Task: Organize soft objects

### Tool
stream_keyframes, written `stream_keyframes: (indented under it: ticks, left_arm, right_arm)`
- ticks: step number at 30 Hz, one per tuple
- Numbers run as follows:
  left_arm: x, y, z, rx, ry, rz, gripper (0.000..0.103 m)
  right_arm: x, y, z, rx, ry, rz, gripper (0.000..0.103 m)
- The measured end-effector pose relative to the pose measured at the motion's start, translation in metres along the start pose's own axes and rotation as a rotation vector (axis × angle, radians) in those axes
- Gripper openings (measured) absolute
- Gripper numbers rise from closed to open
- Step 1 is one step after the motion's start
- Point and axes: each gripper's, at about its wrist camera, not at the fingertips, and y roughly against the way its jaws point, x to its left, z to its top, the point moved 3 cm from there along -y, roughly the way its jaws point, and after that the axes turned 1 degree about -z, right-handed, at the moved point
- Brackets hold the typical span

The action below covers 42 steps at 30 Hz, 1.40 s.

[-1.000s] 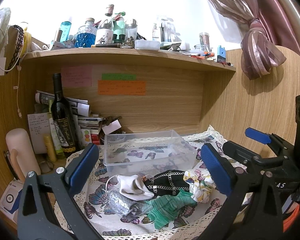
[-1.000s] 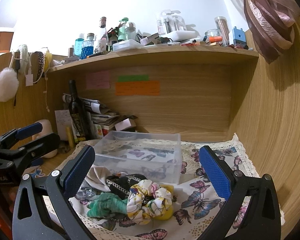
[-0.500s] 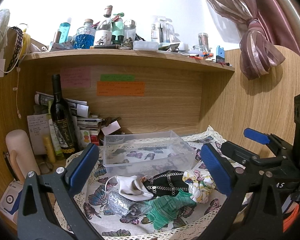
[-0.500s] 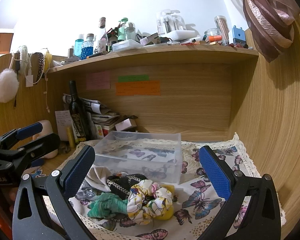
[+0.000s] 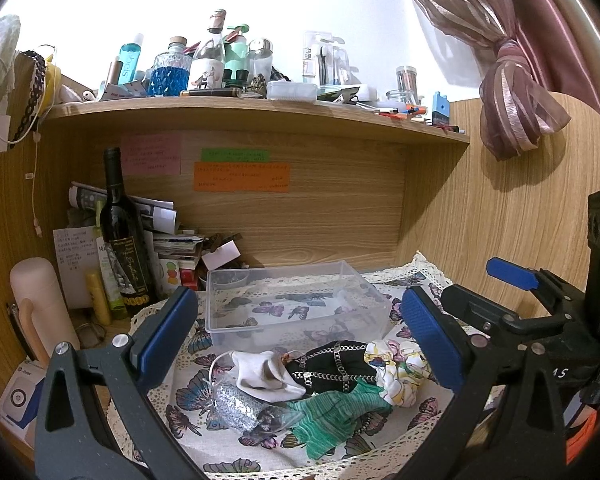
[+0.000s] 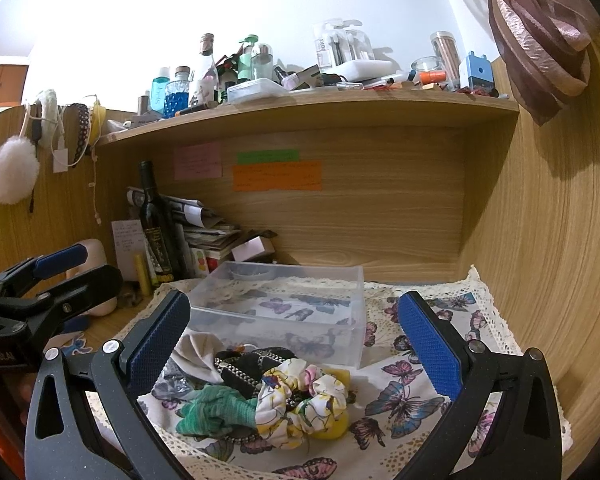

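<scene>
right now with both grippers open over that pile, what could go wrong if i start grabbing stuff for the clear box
The black chained piece lies tangled with the floral scrunchie and green cloth, so a grab may drag several at once. The clear box looks light and sits right behind the pile; a push could slide it. The wine bottle stands near the left gripper and could be knocked.

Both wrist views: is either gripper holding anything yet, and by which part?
Nothing is held. The left gripper and right gripper are both open, above the pile of soft fabric items lying on the butterfly-print cloth.
</scene>
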Motion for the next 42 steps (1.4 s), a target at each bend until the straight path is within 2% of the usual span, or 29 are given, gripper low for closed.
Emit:
stream_keyframes:
  ticks: [16, 19, 25, 30, 31, 33, 36, 37, 38, 40, 41, 42]
  left_arm:
    - [0.006, -0.008, -0.008, 0.026, 0.017, -0.020, 0.103]
    - [0.011, -0.018, -0.017, 0.068, 0.038, -0.024, 0.103]
    - [0.021, -0.055, -0.053, 0.225, 0.077, -0.044, 0.103]
    - [0.040, -0.083, -0.075, 0.320, 0.121, -0.006, 0.102]
    - [0.043, -0.087, -0.076, 0.331, 0.132, -0.004, 0.100]
    - [0.050, -0.095, -0.079, 0.350, 0.148, 0.007, 0.086]
    - [0.056, -0.106, -0.080, 0.377, 0.151, 0.019, 0.081]
    - [0.057, -0.111, -0.081, 0.388, 0.155, 0.011, 0.080]
    - [0.057, -0.113, -0.081, 0.392, 0.160, 0.003, 0.074]
    - [0.056, -0.118, -0.082, 0.399, 0.158, -0.001, 0.063]
    - [0.055, -0.120, -0.083, 0.402, 0.150, -0.003, 0.054]
    - [0.053, -0.123, -0.084, 0.406, 0.144, -0.005, 0.044]
  right_arm:
    - [0.001, -0.014, -0.011, 0.052, -0.013, 0.014, 0.103]
    - [0.001, -0.022, -0.021, 0.092, -0.010, 0.016, 0.103]
    - [-0.009, -0.042, -0.046, 0.190, -0.015, 0.009, 0.103]
    - [-0.026, -0.059, -0.065, 0.274, -0.047, 0.007, 0.103]
    - [-0.029, -0.062, -0.068, 0.287, -0.055, 0.008, 0.103]
    - [-0.032, -0.066, -0.071, 0.301, -0.062, 0.002, 0.103]
    - [-0.037, -0.071, -0.075, 0.317, -0.078, 0.011, 0.097]
    - [-0.038, -0.072, -0.076, 0.324, -0.086, 0.021, 0.091]
    - [-0.038, -0.074, -0.076, 0.330, -0.091, 0.030, 0.088]
    - [-0.038, -0.078, -0.077, 0.341, -0.100, 0.054, 0.075]
    - [-0.038, -0.079, -0.077, 0.345, -0.106, 0.064, 0.072]
    - [-0.038, -0.081, -0.078, 0.351, -0.109, 0.075, 0.064]
